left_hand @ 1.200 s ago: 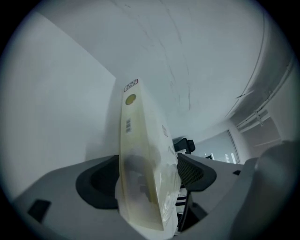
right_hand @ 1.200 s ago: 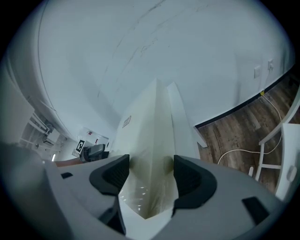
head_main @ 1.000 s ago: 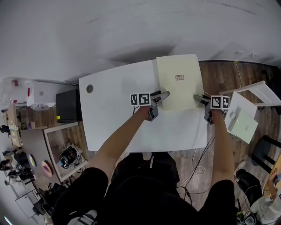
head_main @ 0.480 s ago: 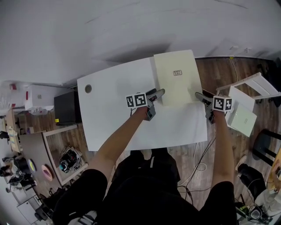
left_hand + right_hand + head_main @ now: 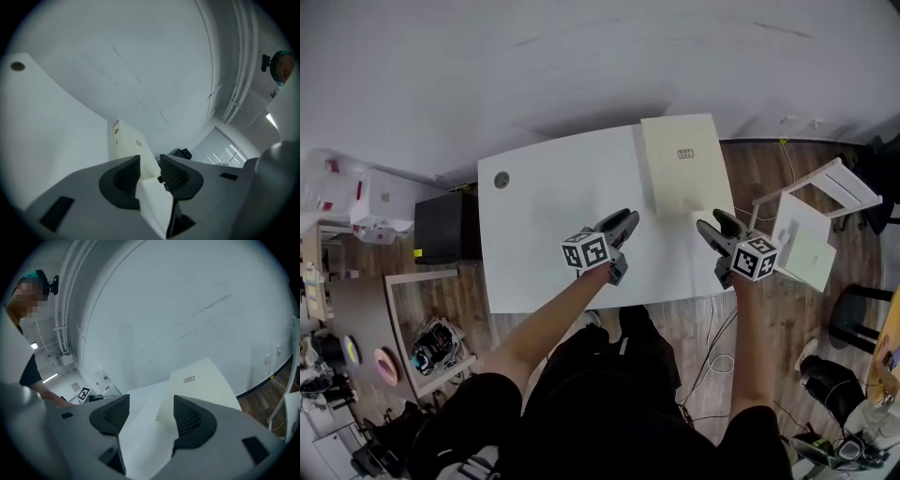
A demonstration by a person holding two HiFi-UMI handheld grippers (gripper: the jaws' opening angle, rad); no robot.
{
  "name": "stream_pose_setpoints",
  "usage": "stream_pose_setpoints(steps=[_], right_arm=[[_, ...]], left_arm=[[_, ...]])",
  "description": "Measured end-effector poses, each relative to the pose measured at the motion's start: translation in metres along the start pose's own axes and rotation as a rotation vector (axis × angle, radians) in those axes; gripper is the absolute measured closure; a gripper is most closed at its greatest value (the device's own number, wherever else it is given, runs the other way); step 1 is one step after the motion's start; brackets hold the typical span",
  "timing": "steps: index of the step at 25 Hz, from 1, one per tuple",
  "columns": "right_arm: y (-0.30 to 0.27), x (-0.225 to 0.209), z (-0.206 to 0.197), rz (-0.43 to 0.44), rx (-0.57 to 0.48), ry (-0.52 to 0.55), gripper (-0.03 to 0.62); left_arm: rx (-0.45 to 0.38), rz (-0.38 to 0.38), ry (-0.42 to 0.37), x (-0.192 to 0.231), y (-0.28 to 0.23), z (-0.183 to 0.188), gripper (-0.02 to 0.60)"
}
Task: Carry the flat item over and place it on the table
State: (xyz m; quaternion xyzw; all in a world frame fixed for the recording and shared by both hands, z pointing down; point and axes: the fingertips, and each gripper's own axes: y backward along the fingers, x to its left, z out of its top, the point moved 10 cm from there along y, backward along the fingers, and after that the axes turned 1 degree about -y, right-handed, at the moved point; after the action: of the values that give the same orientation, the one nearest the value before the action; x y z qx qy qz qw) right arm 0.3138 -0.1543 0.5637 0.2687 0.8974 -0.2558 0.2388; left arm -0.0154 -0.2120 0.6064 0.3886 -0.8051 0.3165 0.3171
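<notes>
Our left gripper's point(image 5: 150, 171) jaws are closing with nothing between them, only pale surface showing through the narrowed gap. Our right gripper's point(image 5: 150, 416) jaws stand wide and empty. Both hover just short of the flat item point(image 5: 684, 169), which lies untouched at the far right corner of the desk point(image 5: 544, 216). We judge the placing done and the release in hand; next we need only draw clear. The item sits close to the desk's right edge, floor point(image 5: 759, 169) beyond, with open room leftward.
</notes>
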Motion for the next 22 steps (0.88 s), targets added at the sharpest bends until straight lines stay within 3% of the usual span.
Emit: stream_pose_setpoints(steps=[3,6,9,12,14,18,22], right_arm=[[0.014,0.046,-0.010,-0.015,-0.074,-0.028,0.283],[0.034,0.095,-0.015,-0.047,-0.147,-0.037,0.283],[0.051,0.149,-0.031,-0.067,-0.194,-0.020,0.284],[0.061,0.204,-0.047,-0.100,-0.227,0.022,0.285],[0.070,0.236,-0.061,-0.156,-0.249,0.055,0.333],[0.088,0.297,-0.096,-0.243,-0.317,0.067,0.521],[0.102,0.352,-0.125,-0.319,-0.325,0.094,0.552]], left_arm=[[-0.032,0.009,-0.105,-0.024,0.045,-0.001,0.541],[-0.036,-0.033,-0.207,-0.050,0.089,-0.003,0.563],[-0.034,-0.115,-0.242,-0.076,0.137,-0.006,0.565],[-0.046,-0.145,-0.319,-0.104,0.177,-0.005,0.565],[-0.050,-0.142,-0.376,-0.121,0.199,-0.011,0.565],[-0.053,-0.123,-0.491,-0.145,0.241,-0.035,0.565],[-0.081,-0.124,-0.562,-0.164,0.269,-0.059,0.565]])
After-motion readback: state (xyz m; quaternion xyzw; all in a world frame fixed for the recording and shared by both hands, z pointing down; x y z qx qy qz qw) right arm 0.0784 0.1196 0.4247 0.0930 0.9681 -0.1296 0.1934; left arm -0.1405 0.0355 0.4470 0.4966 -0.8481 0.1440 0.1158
